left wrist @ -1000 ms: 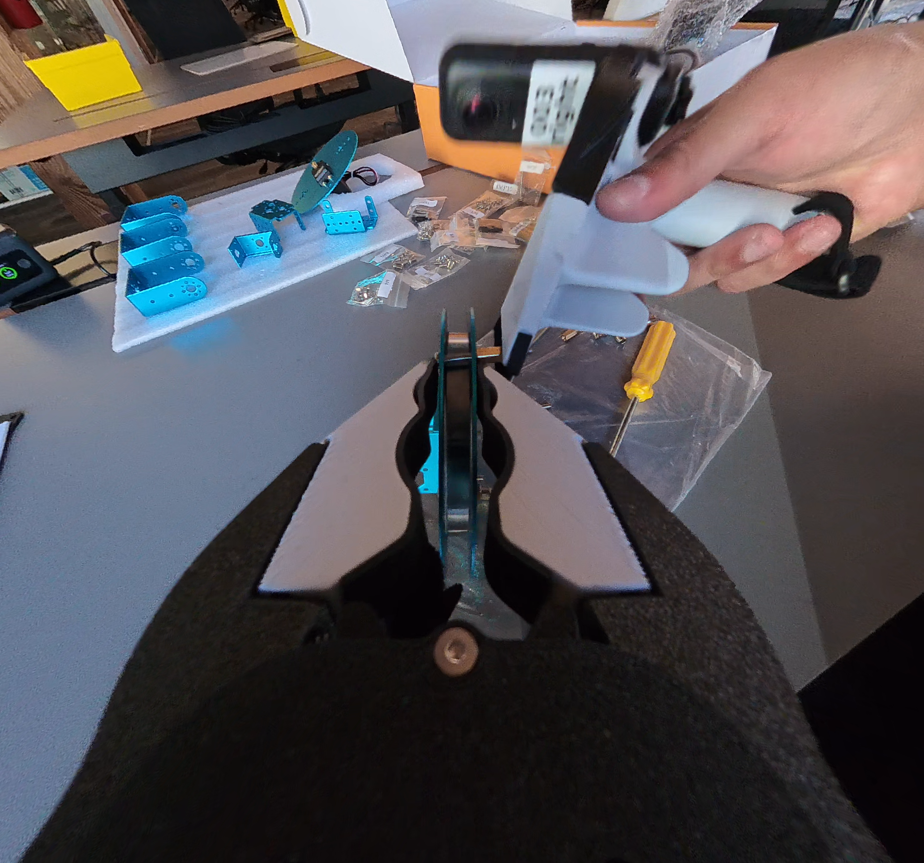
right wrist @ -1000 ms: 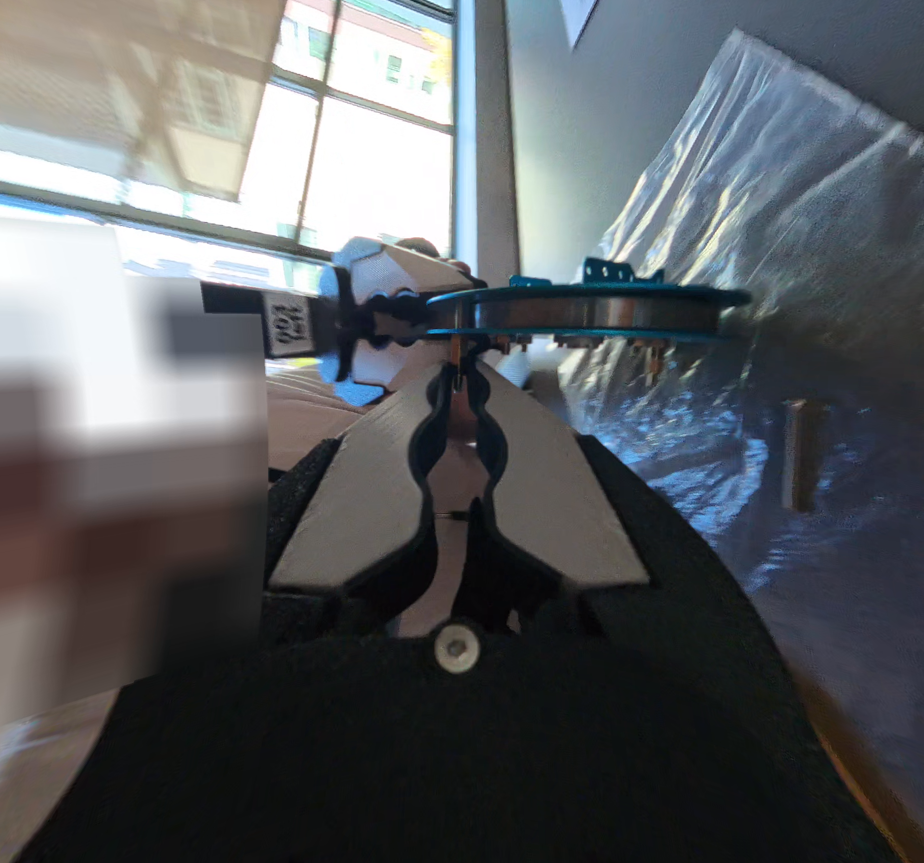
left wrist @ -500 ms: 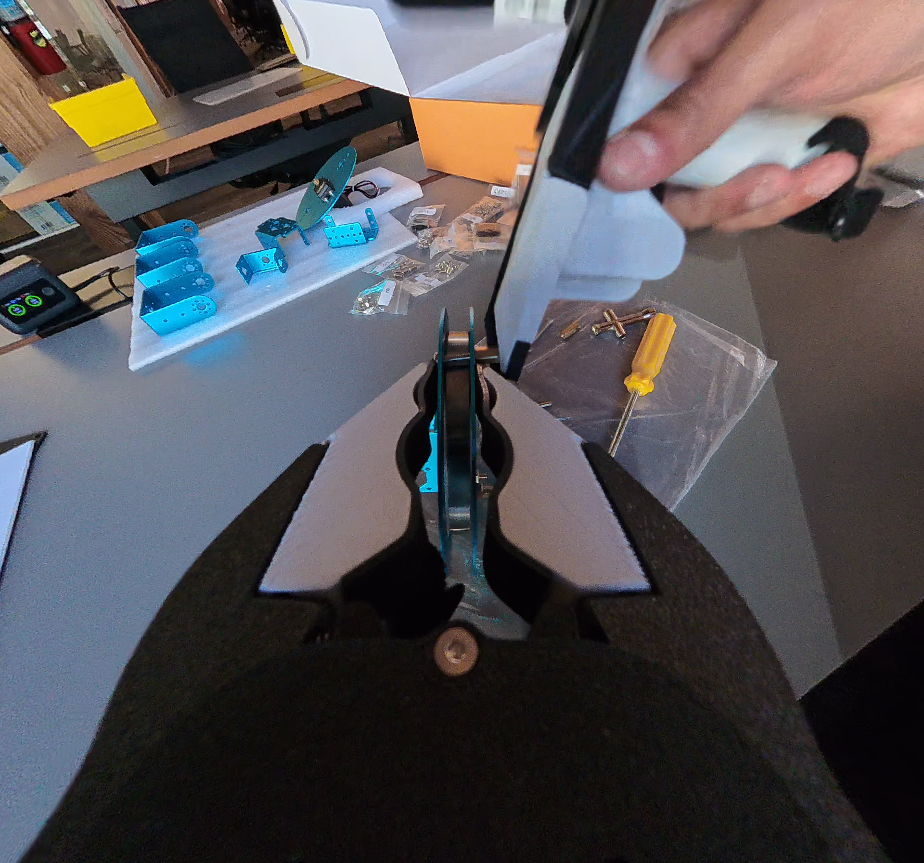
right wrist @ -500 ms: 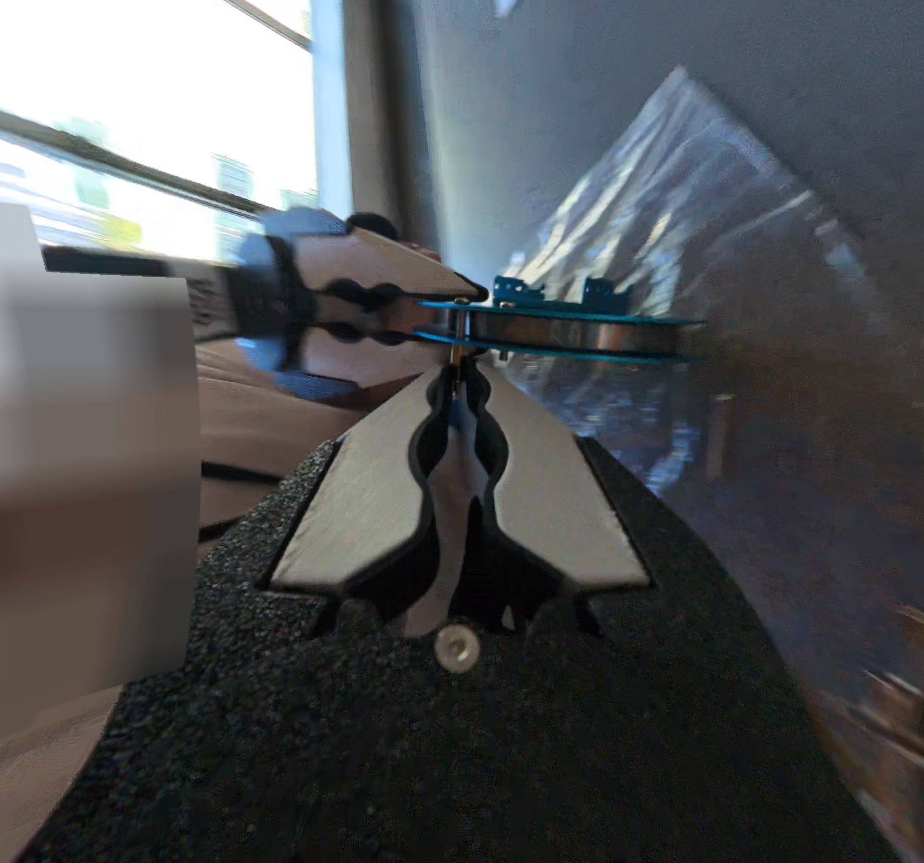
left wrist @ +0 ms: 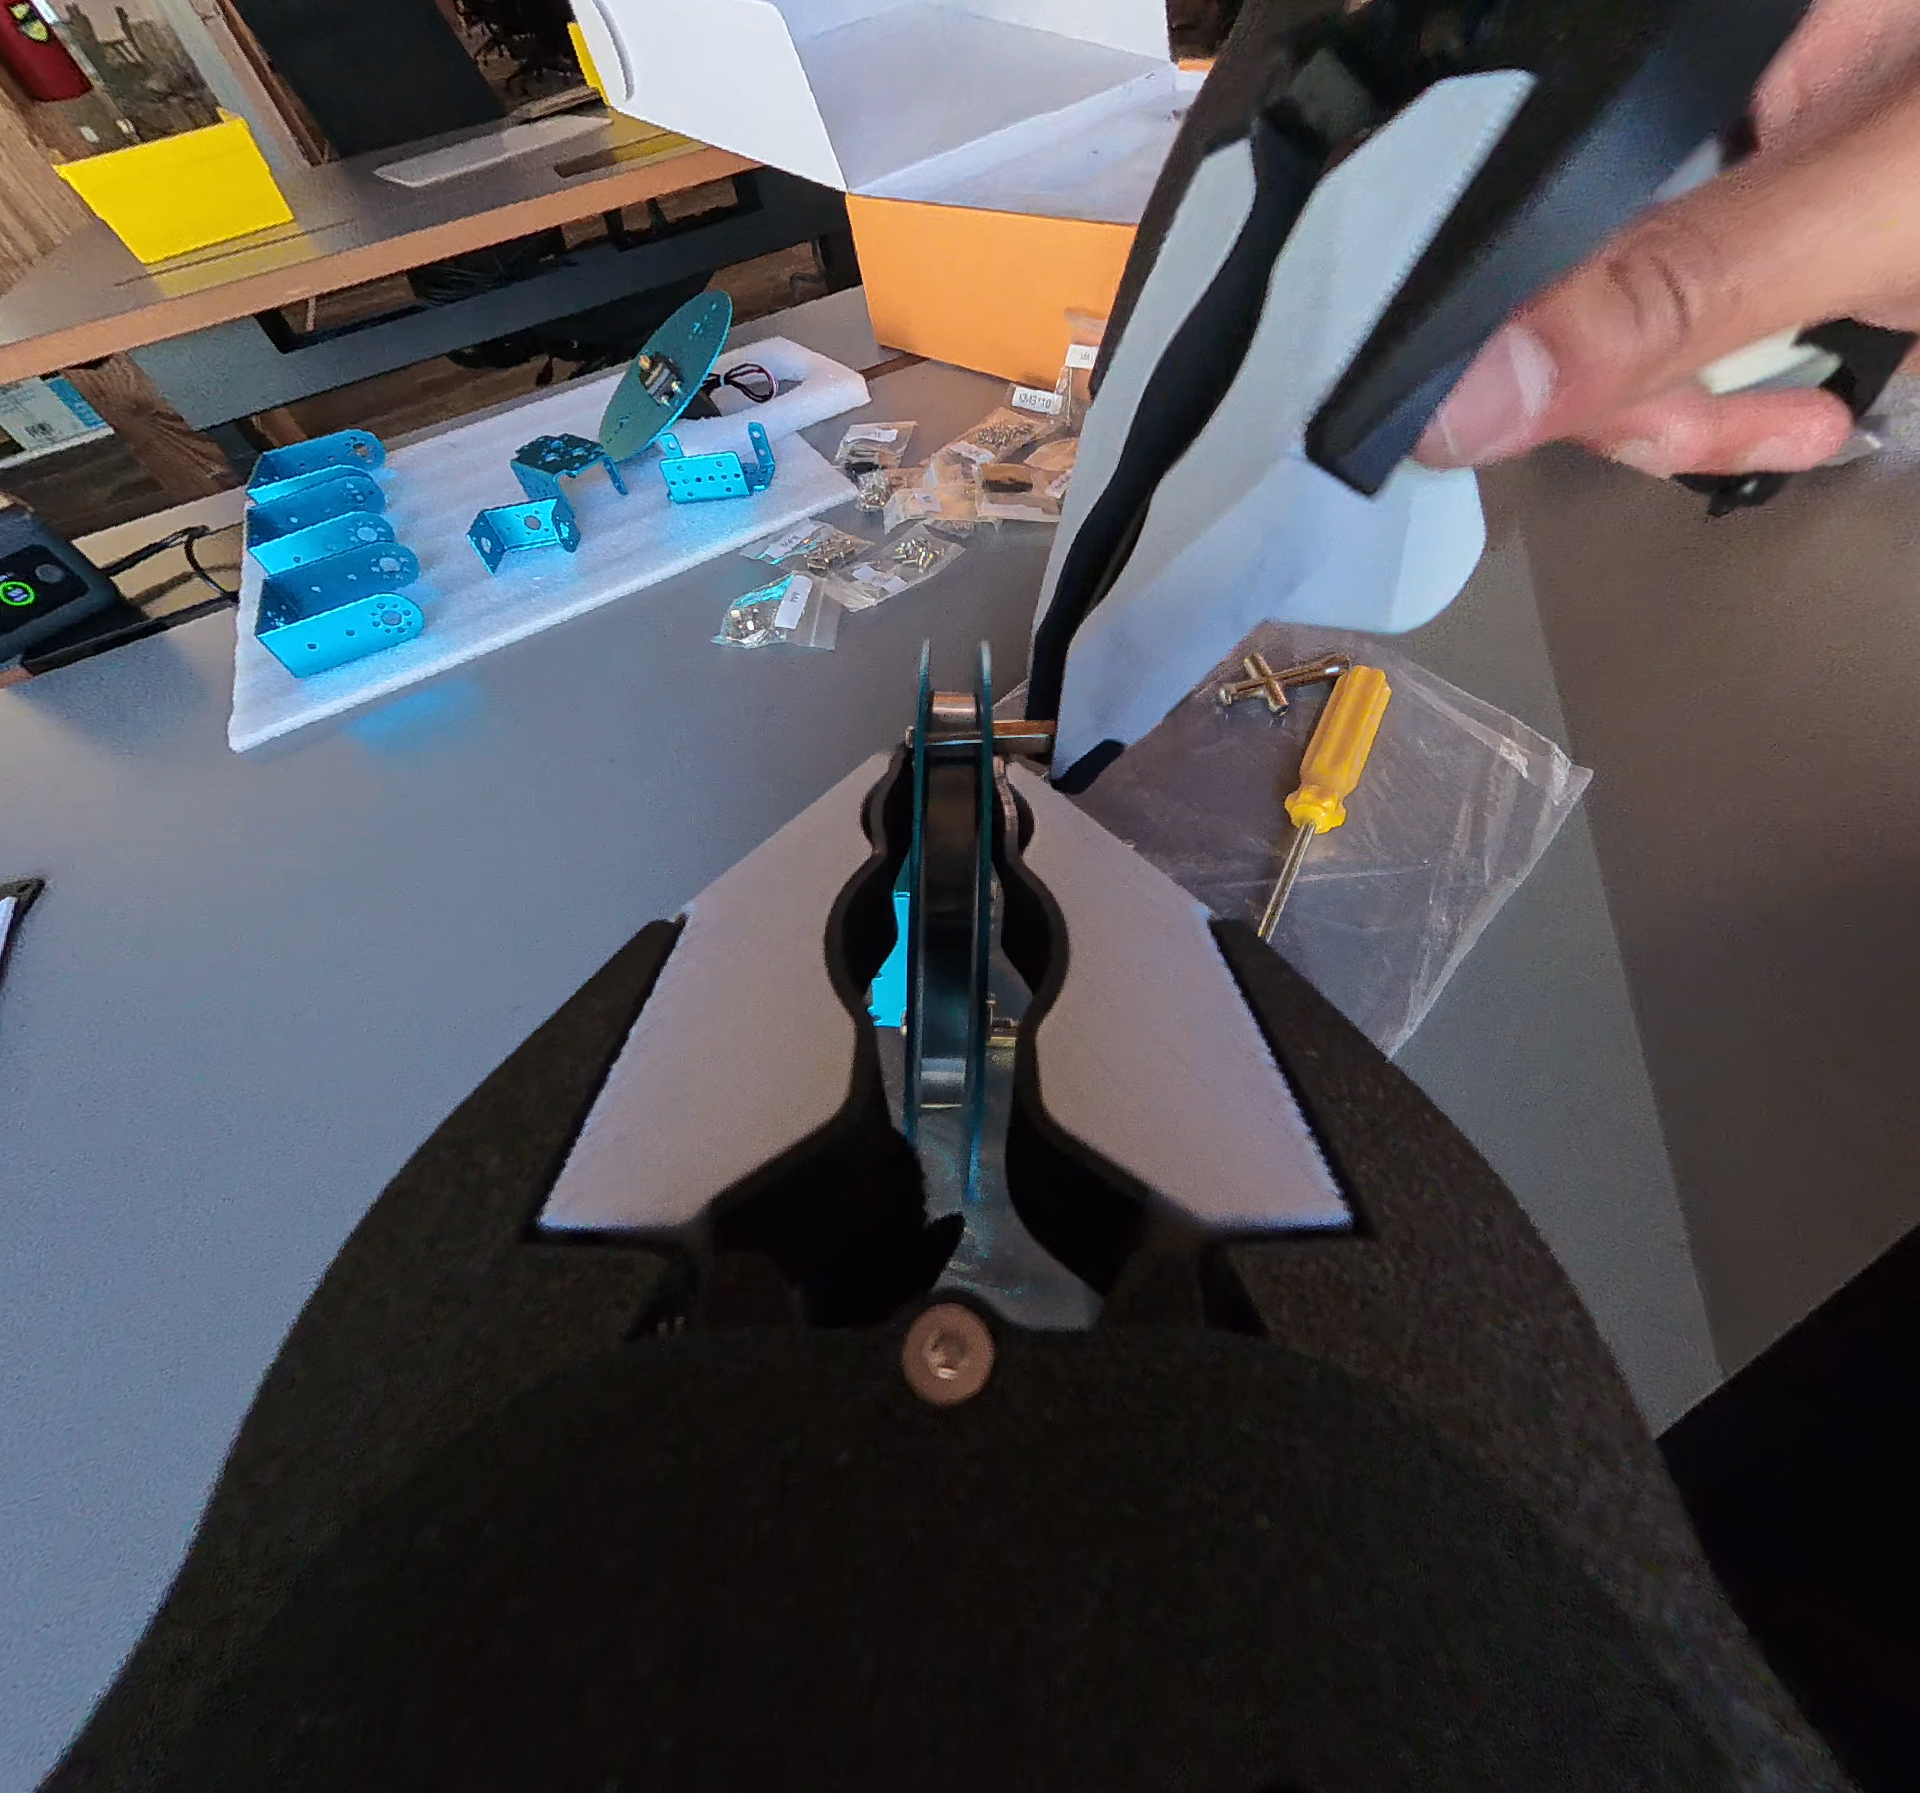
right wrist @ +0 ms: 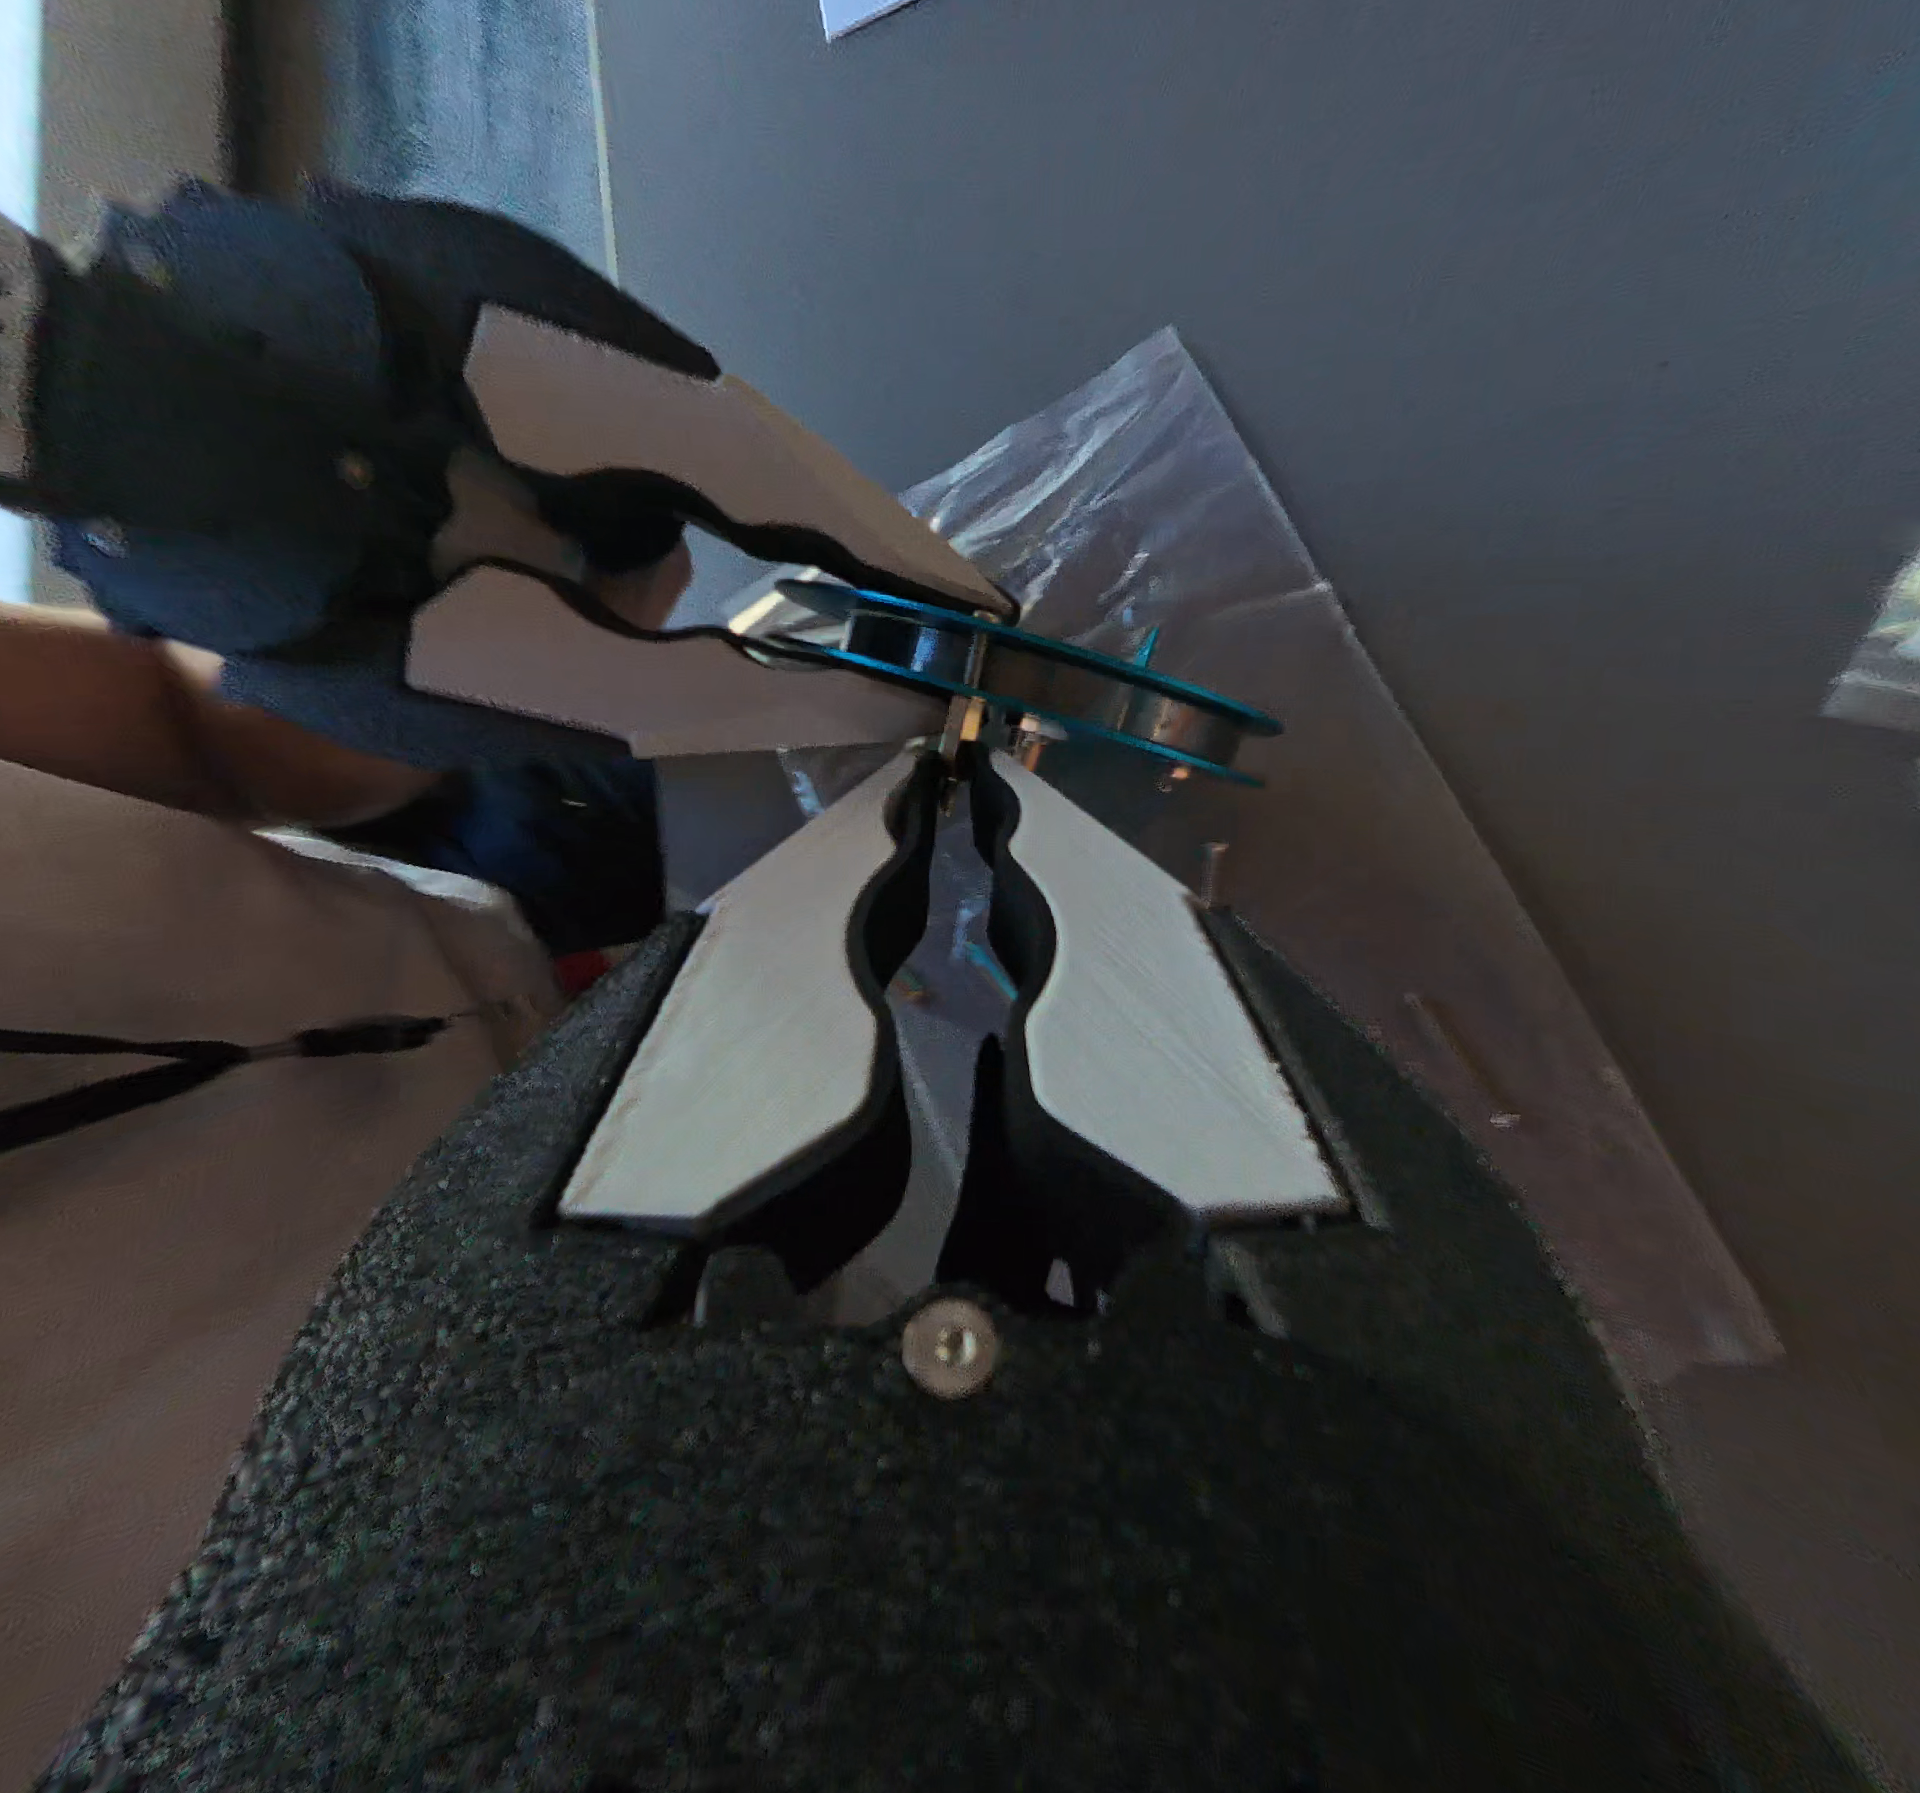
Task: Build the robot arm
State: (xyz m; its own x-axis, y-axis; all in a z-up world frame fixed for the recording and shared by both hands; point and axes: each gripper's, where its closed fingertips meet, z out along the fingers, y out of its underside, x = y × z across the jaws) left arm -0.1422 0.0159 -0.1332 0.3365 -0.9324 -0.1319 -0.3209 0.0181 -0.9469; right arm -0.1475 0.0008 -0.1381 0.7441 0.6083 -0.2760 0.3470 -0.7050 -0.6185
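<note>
1. My left jaws [left wrist: 951, 756] are closed on a teal disc pair [left wrist: 948, 912], held edge-on above the grey worktop [left wrist: 312, 912]
2. My right jaws [right wrist: 961, 772] are nearly closed, pinching a small metal pin [right wrist: 961, 741] on the discs' side
3. Just right lies a clear bag [left wrist: 1403, 870] with a yellow screwdriver [left wrist: 1325, 767] on it
4. Further off, screw packets [left wrist: 831, 569] are scattered
5. Left of them, a white foam sheet [left wrist: 468, 590] carries blue brackets [left wrist: 332, 559]
6. Farthest, an open box [left wrist: 935, 81]

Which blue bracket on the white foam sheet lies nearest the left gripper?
The large U-shaped bracket at the sheet's near-left corner, last in the column of four; the smaller brackets lie farther back.
</note>
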